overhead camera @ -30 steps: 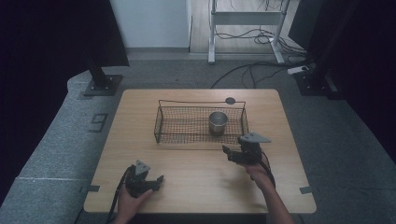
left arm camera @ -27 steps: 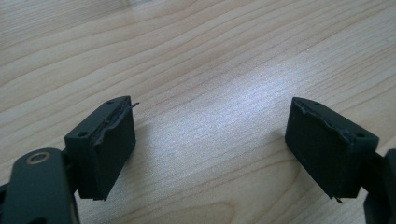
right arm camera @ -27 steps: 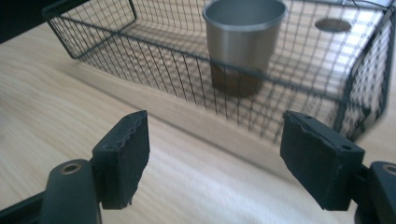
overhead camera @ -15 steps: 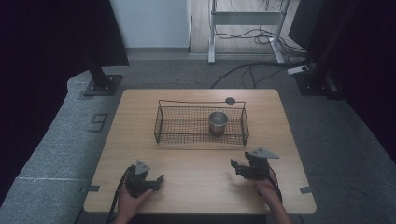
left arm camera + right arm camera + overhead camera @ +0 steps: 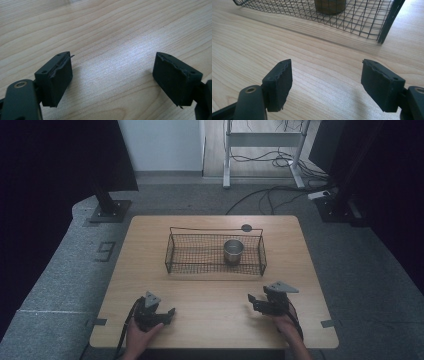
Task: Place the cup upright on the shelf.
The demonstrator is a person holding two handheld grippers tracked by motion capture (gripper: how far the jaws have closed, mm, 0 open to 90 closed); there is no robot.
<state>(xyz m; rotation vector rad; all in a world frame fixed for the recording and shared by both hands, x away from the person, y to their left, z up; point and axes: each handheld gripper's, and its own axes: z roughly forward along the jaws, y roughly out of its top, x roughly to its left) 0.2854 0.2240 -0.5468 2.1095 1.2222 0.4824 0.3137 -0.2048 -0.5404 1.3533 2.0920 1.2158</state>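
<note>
Steel cup (image 5: 233, 251) in the wire basket (image 5: 172, 256) toward the desk's (image 5: 210, 292) far edge looks light, rigid, slick, so pinch its rim; left gripper (image 5: 169, 312) and right gripper (image 5: 253, 300) both released, empty.

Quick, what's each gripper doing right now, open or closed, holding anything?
Left gripper: open, holding nothing, over bare table.
Right gripper: open, holding nothing, short of the wire basket.

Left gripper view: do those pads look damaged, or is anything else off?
Yes: both pads have ragged, peeling edges with loose slivers. The cup stands upright in the basket; nothing spilled.
</note>
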